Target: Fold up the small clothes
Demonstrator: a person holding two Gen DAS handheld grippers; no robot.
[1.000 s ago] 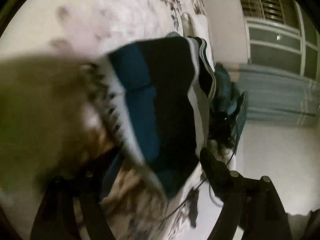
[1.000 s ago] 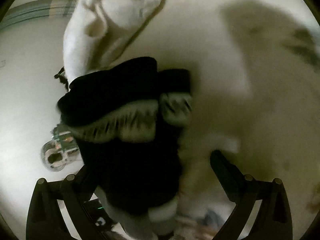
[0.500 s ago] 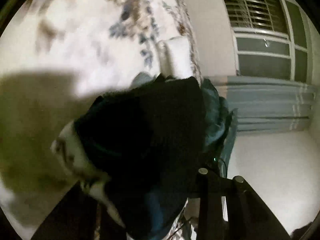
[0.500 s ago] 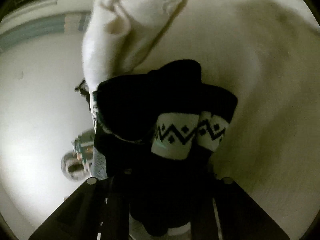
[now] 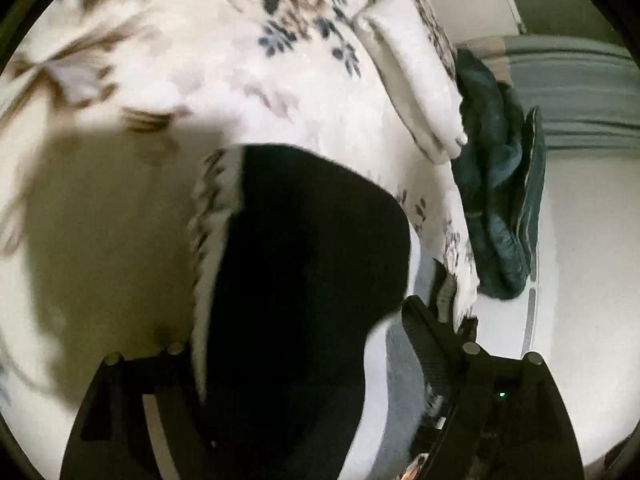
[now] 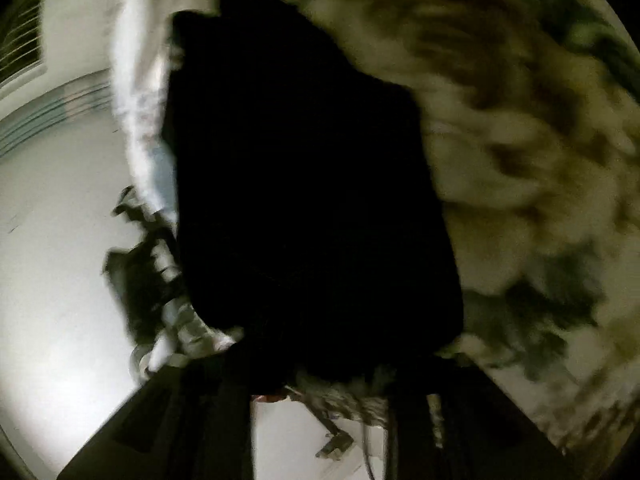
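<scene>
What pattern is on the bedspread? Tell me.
Blue-grey and brown flowers on the white bedspread; left wrist view.

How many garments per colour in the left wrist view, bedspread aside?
black garment: 1
white garment: 1
teal garment: 1
Total: 3

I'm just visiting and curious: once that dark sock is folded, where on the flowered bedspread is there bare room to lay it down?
The widest free patch is the flowered bedspread up and left of the dark sock, short of the white folded cloth. It is crowded at the bed's right edge, where that cloth meets the teal bundle. The right wrist view is too blurred to judge.
</scene>
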